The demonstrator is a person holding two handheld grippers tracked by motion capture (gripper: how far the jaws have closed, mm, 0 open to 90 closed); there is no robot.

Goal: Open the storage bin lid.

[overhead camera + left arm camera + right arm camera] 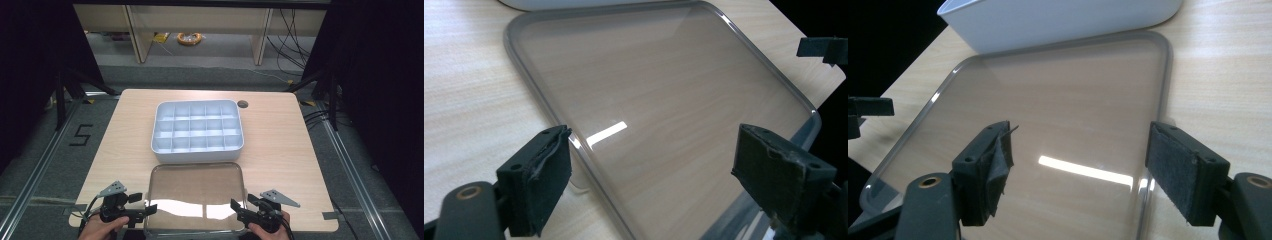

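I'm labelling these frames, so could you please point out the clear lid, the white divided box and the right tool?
clear lid (pixel 197 185): high view, middle of its panel.
white divided box (pixel 198 150): high view, front wall.
right tool (pixel 241 206): high view, between its fingertips.

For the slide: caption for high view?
Two open grippers flank clear lid before empty white organizer tray.

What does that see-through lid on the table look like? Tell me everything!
The clear lid is a flat rectangle of see-through plastic with rounded corners and a raised rim. The wooden table shows through it, and a bright light glints off it. It lies flat at the table's near edge, just in front of the white compartment box. The left gripper and right gripper sit open at its two near corners; whether they touch it is unclear.
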